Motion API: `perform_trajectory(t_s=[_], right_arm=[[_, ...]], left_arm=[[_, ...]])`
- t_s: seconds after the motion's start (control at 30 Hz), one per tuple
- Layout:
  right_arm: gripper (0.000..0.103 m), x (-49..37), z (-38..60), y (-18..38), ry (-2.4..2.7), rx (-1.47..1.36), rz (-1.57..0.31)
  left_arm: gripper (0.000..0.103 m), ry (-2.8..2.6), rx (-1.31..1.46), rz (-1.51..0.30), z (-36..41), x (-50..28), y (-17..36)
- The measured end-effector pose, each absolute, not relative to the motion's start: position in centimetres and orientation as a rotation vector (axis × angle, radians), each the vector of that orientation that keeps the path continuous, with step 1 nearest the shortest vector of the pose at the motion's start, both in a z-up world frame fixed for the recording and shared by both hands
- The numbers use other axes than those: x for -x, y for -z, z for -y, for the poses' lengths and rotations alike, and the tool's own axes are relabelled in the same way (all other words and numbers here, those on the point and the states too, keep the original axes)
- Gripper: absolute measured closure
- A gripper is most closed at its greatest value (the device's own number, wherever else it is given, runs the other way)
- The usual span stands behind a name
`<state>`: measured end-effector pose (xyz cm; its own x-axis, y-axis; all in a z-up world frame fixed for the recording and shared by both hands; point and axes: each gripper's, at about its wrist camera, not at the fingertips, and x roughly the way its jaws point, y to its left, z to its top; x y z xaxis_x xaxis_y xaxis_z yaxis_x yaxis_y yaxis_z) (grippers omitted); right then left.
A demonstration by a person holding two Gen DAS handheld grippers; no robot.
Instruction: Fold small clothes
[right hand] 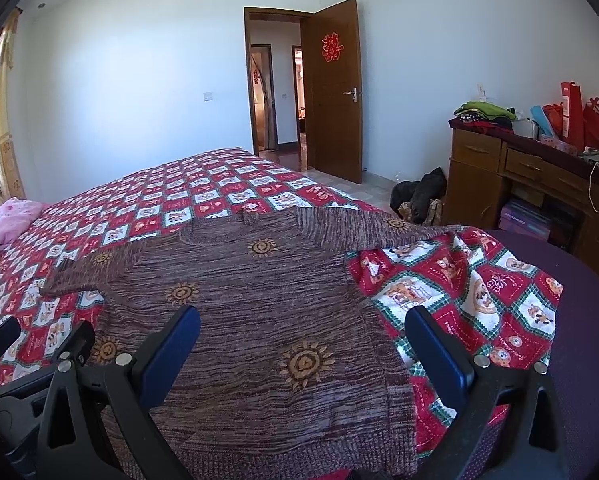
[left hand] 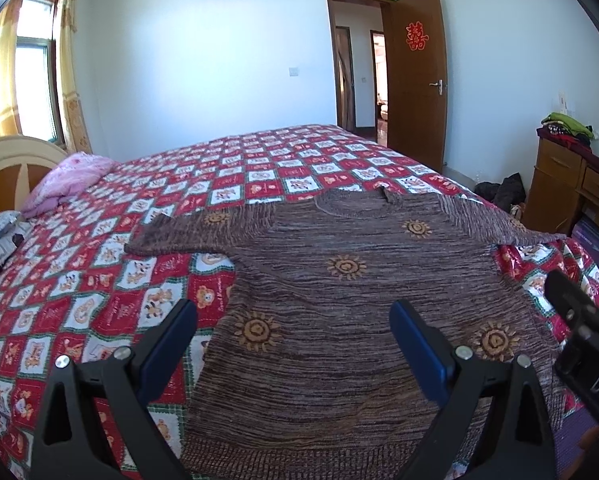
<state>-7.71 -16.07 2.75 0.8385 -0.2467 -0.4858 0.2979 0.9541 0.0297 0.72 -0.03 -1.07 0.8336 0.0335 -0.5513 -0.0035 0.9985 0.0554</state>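
Bed: red-and-white checked cartoon quilt [left hand: 147,240], pink pillow [left hand: 73,178] at ten o'clock.
Room: open brown wooden door [right hand: 333,92]; wooden desk [right hand: 495,172] at two o'clock, folded clothes [right hand: 485,113] on top.
Garment: brown knitted sun-patterned sweater [left hand: 339,300] spread flat, unfolded, near bed edge.
Claws: left gripper [left hand: 295,332] and right gripper [right hand: 303,338] both gape wide, empty, above hem.

Both wrist cams sit low and close over the sweater's [left hand: 339,320] hem at frame bottom, looking across the bed [left hand: 99,280] toward the open door [left hand: 419,80]. Right cam sits further right, catching more of the dresser [right hand: 519,168]; both share the sweater, the bedspread and the door.
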Motion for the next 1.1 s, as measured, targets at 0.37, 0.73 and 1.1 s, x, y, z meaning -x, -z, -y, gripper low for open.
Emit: perform_trajectory(t_s=[0.37,0.73,1.1], right_arm=[[0.001,2.2,20.7,-4.5,0.366,-0.103,-0.545],[0.001,-5.1,24.3,-4.8,0.445,-0.091,-0.62],[0.001,-8.7,26.6,-3.3,0.494,-0.123,-0.654]], left_arm=[[0.004,-0.007,-0.067,-0.658,0.4,-6.7,1.7],[0.004,0.0,-0.078,-0.726,0.9,-13.6,2.1],[0.004,-0.006,-0.082,-0.763,1.3,-17.1,3.3]])
